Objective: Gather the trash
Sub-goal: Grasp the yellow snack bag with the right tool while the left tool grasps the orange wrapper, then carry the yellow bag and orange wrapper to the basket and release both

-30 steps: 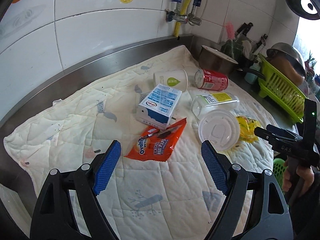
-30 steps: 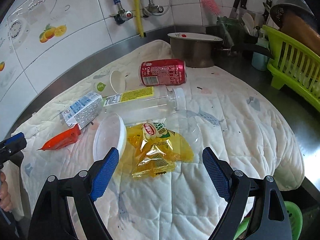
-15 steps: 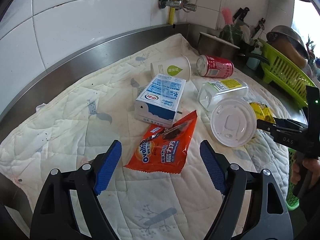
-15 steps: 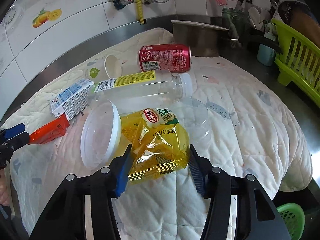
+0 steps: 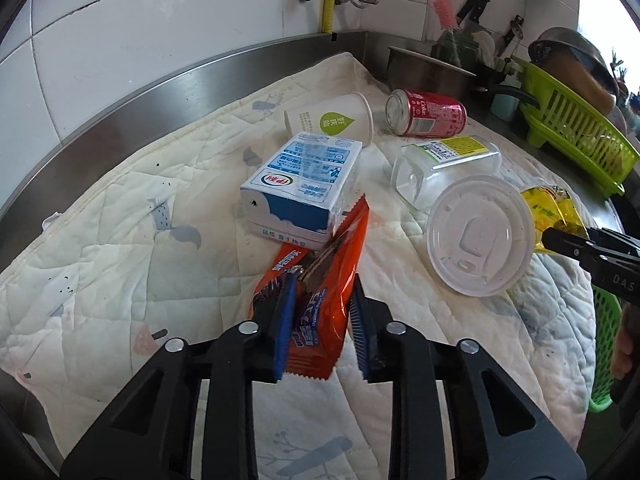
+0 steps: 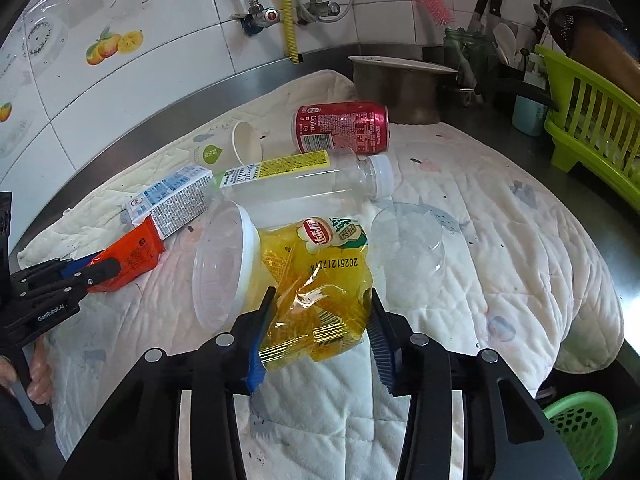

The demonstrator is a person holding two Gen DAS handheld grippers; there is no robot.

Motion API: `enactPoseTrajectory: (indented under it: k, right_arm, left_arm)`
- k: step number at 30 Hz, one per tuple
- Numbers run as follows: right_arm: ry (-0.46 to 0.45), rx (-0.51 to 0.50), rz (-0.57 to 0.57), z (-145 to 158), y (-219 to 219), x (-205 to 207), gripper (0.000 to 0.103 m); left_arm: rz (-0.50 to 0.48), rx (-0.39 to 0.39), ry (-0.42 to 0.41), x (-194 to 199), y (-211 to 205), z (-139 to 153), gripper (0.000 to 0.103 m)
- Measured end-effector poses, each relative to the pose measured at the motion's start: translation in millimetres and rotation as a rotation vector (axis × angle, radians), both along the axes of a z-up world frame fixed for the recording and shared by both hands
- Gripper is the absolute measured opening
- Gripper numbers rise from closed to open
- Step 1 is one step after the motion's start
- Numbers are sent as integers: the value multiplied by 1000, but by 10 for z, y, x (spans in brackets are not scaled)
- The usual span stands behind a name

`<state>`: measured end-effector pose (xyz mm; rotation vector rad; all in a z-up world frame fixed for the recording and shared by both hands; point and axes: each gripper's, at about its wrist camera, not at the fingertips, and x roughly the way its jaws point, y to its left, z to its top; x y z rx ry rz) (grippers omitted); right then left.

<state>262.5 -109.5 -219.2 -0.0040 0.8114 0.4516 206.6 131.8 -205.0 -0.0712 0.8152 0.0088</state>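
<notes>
Trash lies on a quilted white cloth (image 5: 120,240). My left gripper (image 5: 320,320) is shut on an orange snack wrapper (image 5: 320,280), which leans on a blue-white milk carton (image 5: 304,184). My right gripper (image 6: 320,324) is shut on a yellow snack bag (image 6: 320,280). Beside the bag lie a white plastic lid (image 6: 220,264), a clear bottle (image 6: 304,184), a red cola can (image 6: 344,126), a paper cup (image 6: 240,146) and a clear plastic cup (image 6: 408,240). The left gripper shows in the right wrist view (image 6: 96,270), on the wrapper (image 6: 132,256).
A steel pot (image 6: 400,80) and a utensil jar (image 6: 468,52) stand at the back. A green dish rack (image 6: 592,120) is at the right. A green basket (image 6: 580,428) sits below the counter's front edge. A tiled wall with taps (image 6: 280,12) is behind.
Both grippers moved forward and closed: the left on the orange wrapper, the right on the yellow bag. The wrapper's near end now sits between the left fingers.
</notes>
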Motion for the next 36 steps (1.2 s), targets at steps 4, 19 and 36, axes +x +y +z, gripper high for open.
enactPoseTrajectory:
  k: [4,19,36]
  right_arm:
    - [-15,18,-1,87,-31,-130,41]
    - [-87,80,-19,485,-358,-830,41]
    - [-102,35,-244,445,-1322,-1647,41]
  left_arm:
    - [-2,1,-13,-42,-28,28,13]
    - [-3,-55,-104,-604,-115,467,2]
    - [-254,-110,-196,-957,-1138,949,2]
